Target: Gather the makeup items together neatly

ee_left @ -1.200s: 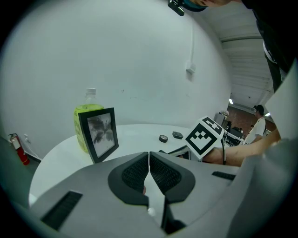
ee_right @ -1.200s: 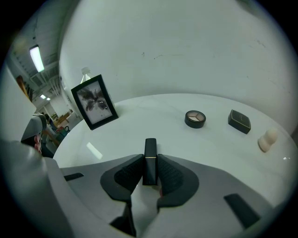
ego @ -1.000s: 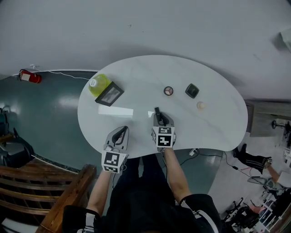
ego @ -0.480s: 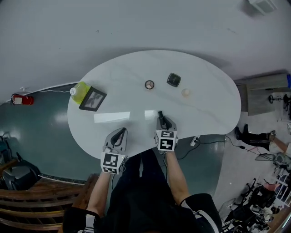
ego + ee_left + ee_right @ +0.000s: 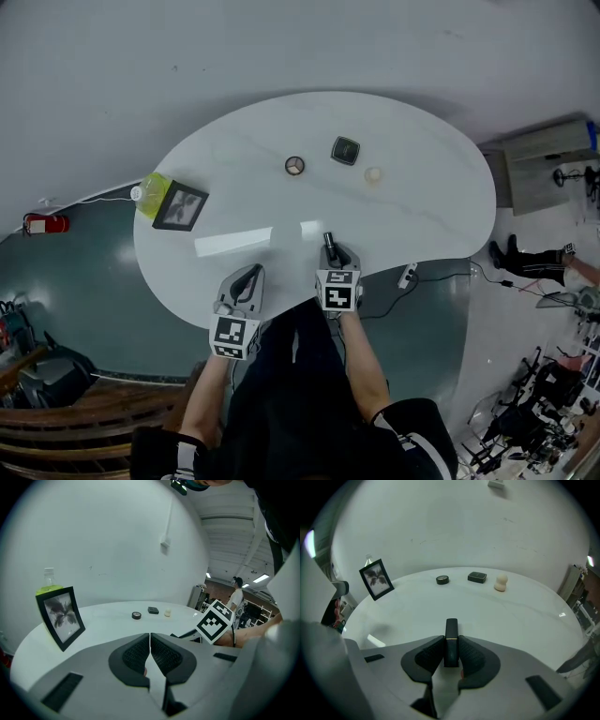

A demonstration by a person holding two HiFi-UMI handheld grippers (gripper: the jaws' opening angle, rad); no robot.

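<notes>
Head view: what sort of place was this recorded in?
Probably a lab or workshop, not a home: a white table on a glossy floor, a red fire extinguisher lying on that floor, and a power strip with a trailing cable.

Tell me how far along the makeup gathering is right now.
Looks done: the round compact, square compact and beige sponge sit in a loose row at the far side of the table. In hand: the right gripper is shut on a black lipstick tube near the front edge; the left gripper is shut and empty. Left: set the lipstick beside that row.
</notes>
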